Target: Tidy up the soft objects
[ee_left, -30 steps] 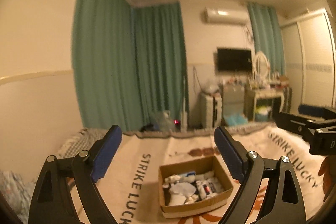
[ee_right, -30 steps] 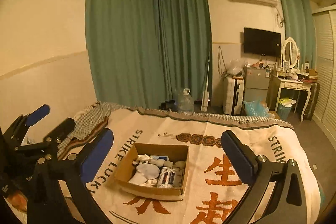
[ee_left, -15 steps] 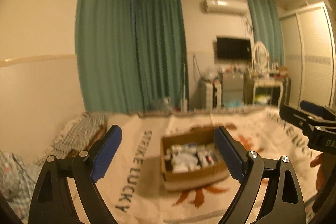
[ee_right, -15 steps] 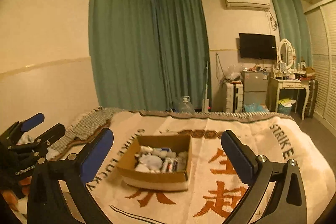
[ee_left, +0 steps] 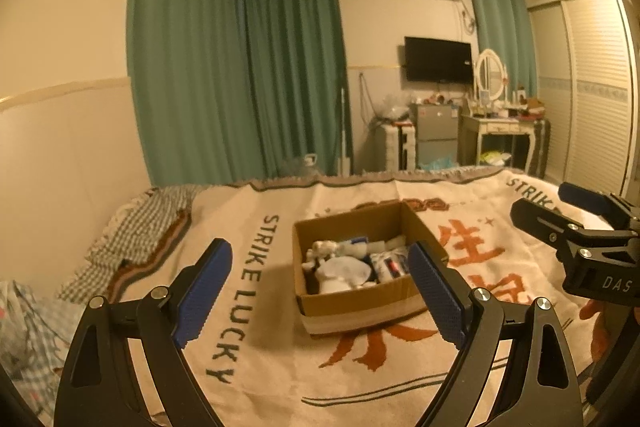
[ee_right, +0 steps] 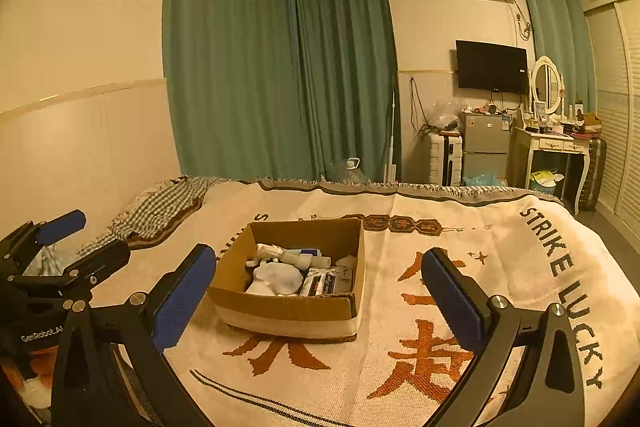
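Observation:
An open cardboard box sits on a cream bed blanket printed with orange characters. It holds white soft items, a packet and small tubes. My left gripper is open and empty, held above the blanket just before the box; it also shows at the left of the right wrist view. My right gripper is open and empty, near the box front; it shows at the right of the left wrist view.
A checked cloth lies at the bed's far left by the wall. Green curtains, a small fridge, a dressing table with mirror and a wardrobe stand beyond the bed's foot.
Both grippers have dropped lower and come closer to the box, so it now looks larger and is seen from a flatter angle. Both stayed open.

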The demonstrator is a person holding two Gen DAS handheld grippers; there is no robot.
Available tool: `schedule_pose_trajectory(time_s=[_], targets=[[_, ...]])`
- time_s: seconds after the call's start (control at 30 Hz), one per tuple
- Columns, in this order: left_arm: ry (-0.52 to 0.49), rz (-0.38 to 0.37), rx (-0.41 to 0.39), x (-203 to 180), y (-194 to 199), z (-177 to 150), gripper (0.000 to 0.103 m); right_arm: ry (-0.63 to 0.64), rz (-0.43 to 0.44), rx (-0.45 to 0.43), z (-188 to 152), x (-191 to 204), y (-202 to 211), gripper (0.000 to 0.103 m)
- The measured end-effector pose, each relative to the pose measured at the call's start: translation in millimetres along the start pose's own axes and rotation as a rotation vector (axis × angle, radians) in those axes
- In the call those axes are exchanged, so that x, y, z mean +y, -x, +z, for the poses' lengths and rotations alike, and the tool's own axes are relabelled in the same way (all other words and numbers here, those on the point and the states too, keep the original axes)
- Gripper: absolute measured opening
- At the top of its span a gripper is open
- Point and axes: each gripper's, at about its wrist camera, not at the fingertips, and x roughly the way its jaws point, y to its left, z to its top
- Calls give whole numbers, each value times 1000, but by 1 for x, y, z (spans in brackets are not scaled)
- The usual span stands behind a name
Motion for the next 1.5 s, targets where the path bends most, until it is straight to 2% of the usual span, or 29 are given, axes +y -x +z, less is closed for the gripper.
schedule_pose_trajectory(time_s=[0.63,1.5], targets=[[12,-19,6,3,5,1,91,-5,-10,4,0,-2,0,103],[16,-9,13,6,5,0,91,-2,-9,14,-2,2,-5,103]])
